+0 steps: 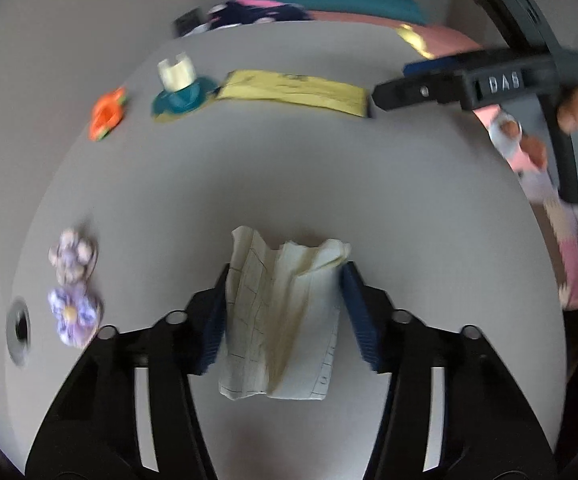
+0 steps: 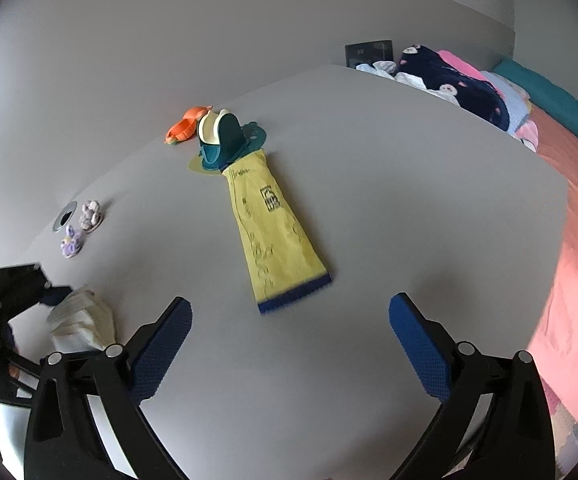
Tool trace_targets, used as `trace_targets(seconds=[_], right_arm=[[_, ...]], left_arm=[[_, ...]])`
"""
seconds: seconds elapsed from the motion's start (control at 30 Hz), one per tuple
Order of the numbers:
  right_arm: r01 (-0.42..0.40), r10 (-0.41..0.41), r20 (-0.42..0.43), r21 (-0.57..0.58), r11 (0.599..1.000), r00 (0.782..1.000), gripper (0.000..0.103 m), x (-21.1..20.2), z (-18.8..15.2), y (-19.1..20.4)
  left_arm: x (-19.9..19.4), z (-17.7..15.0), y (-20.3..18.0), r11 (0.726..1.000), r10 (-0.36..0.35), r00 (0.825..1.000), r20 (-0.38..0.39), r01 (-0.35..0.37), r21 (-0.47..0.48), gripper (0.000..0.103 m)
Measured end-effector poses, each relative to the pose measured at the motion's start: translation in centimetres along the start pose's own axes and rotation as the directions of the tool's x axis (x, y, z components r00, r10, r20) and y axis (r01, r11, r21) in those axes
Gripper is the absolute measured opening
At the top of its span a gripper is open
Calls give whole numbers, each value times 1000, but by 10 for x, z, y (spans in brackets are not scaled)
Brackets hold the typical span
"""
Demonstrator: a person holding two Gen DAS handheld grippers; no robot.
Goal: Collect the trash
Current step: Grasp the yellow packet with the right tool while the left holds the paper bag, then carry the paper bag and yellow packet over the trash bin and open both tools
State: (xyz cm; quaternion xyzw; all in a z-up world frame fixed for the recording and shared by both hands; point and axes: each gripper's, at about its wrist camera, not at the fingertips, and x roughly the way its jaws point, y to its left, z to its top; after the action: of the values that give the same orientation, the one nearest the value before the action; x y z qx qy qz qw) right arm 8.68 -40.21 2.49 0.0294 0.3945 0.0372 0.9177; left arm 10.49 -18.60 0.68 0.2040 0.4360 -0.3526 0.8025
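A crumpled sheet of white paper [image 1: 281, 316] with ruled lines sits between the jaws of my left gripper [image 1: 285, 280], which press on both of its sides over the grey table [image 1: 289, 168]. It also shows in the right wrist view [image 2: 83, 318], at the far left. A long yellow wrapper with a blue end [image 2: 273, 224] lies flat mid-table; it also shows in the left wrist view [image 1: 293, 90]. My right gripper [image 2: 289, 312] is open and empty, just short of the wrapper's blue end. It shows from the side in the left wrist view [image 1: 385, 96].
A teal toy with a cream cup [image 2: 225, 136] and an orange toy [image 2: 185, 128] stand at the wrapper's far end. Two purple fabric flowers [image 1: 71, 288] and a metal grommet hole [image 1: 19, 328] lie at the left. A bed with pink and teal bedding [image 2: 569, 200] borders the table's right.
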Motion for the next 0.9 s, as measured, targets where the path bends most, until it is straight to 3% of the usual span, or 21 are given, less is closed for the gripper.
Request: trace_targets(seconds=[0.07,0.17,0.23,0.3,0.7,0.77,0.8,0.9], right_arm=[[14,-15,-5,-19,1000,1000,94,8,6,4],[53,-55,-21,-54,997,998,77,25,16,13],[85,-87,-31,-67,994,996,63,35,22,18],[116,-118,-35,-76,990,992,56,44,28,21],[111,-117,-68,-88,990,991,48,59,45,23],[117,-124,-88,-84,990,988,39,56,43,25],[119,-124,-92,-66,991,988,28,54,42,26],[125,-129,-75,-50,991,989,23,47,33,27]], left_arm=[[-1,-1,3,996,46,999,-6,-46,-74,44],[-3,-4,4,981,105,994,-11,-106,-164,39],[-4,-7,3,974,124,992,-3,-122,-190,37],[-5,-9,3,971,130,991,10,-125,-206,36],[-11,-16,-10,962,152,988,13,-145,-230,37],[-11,-16,-10,958,155,988,14,-147,-246,37],[-10,-16,-10,956,162,987,16,-152,-250,37],[-11,-16,-13,945,198,980,25,-184,-272,35]])
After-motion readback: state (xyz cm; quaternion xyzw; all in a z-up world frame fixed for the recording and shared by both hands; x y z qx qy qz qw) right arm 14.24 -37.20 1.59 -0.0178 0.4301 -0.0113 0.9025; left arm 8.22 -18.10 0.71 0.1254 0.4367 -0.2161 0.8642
